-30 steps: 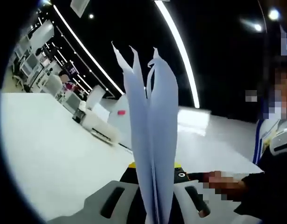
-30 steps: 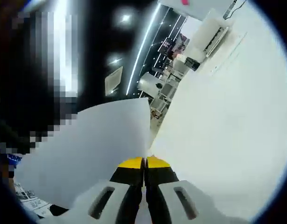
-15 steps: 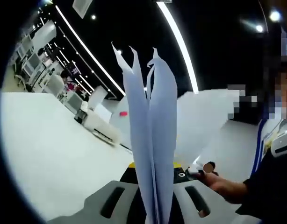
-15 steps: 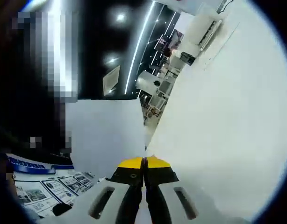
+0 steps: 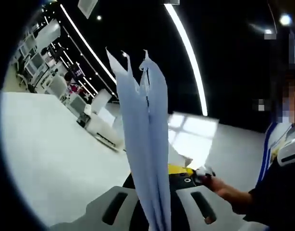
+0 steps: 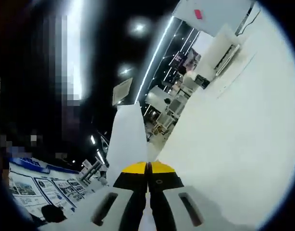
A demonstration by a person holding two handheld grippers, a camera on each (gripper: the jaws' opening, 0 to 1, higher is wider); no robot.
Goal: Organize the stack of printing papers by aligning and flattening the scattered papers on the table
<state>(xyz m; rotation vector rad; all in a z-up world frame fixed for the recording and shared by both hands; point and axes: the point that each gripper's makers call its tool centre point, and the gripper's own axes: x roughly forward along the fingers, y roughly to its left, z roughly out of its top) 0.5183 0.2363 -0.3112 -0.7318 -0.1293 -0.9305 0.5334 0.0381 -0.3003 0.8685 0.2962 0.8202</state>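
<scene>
A sheaf of papers [image 5: 145, 144] is held upright above the table [image 5: 56, 159], clamped in the left gripper [image 5: 154, 214]. A single sheet [image 6: 128, 139] is pinched by the right gripper [image 6: 148, 168], raised off the table. Loosely fanned top edges could be splayed further or creased if the sheet is pushed in misaligned.

The sheet [image 6: 127, 139] in the right claw [image 6: 148, 167] turns edge-on, now a narrow strip, while the left claw's paper bundle [image 5: 145, 144] leans left.
</scene>
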